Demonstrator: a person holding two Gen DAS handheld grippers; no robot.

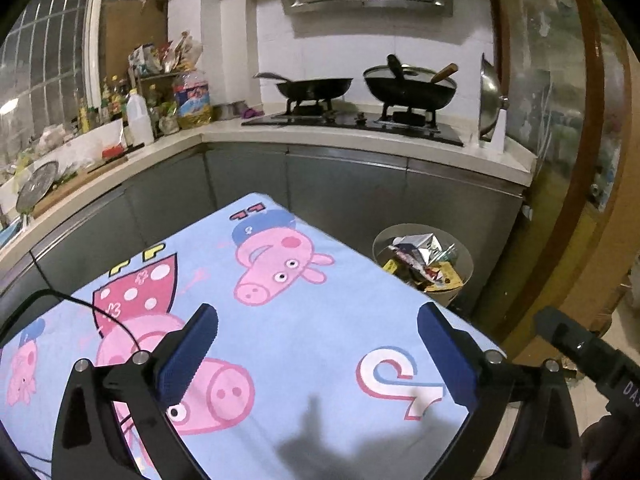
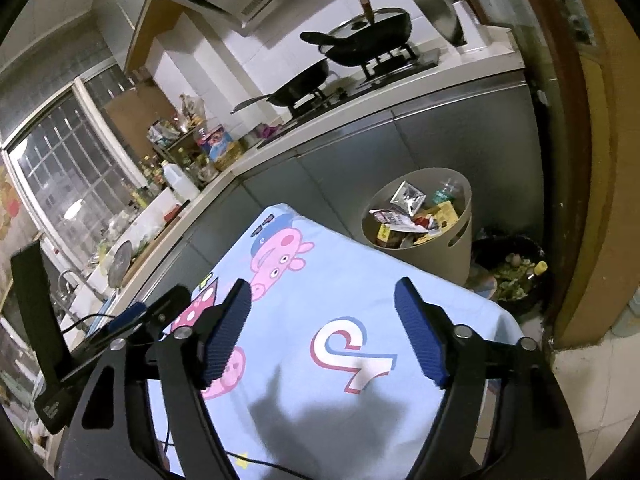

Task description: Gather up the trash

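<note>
Trash [image 2: 414,216] fills the bin [image 2: 460,236] beyond the table's [image 1: 320,340] far right corner: light, crinkly wrappers, best pinched by an edge. Left gripper [image 1: 316,348] and right gripper [image 2: 324,328] gape empty.

Your left gripper's [image 1: 318,344] arms run off the bottom edge of its view, and so does the cloth-covered table [image 1: 320,320] under it. The bin [image 1: 460,256] past the table's far right corner is cut across by that edge, so you see only its upper part; the wrappers [image 1: 424,260] inside are too jumbled to name. In the right wrist view a dark tub [image 2: 516,272] beside the bin holds scraps too small to identify. Labels on the bottles [image 1: 140,116] along the counter's left stretch are unreadable.
</note>
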